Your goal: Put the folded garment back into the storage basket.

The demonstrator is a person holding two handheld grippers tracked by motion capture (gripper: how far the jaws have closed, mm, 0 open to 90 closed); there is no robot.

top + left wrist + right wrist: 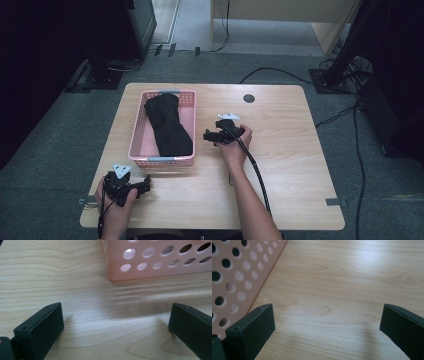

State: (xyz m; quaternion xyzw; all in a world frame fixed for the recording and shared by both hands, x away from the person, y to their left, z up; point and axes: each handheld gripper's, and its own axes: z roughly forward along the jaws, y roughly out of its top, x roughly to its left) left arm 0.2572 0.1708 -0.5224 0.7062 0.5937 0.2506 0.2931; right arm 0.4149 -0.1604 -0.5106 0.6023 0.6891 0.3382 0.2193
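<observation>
1. The pink basket (186,125) is set on the left half of the desk (280,165); bare wood is left open to its right and along the near edge.
2. A black folded cloth (168,126) is held inside, its long axis running far-left to near-right.
3. The left gripper (146,184) is seen near the basket's near wall, the right gripper (207,135) just beside its right wall; both sets of fingers are spread wide, empty.

Grey carpet floor (60,130) all round, black cables (357,140) trailing at right. Pale wooden table (290,150) in the middle. Dark stand (107,70) behind, light wood furniture (280,15) beyond.
</observation>
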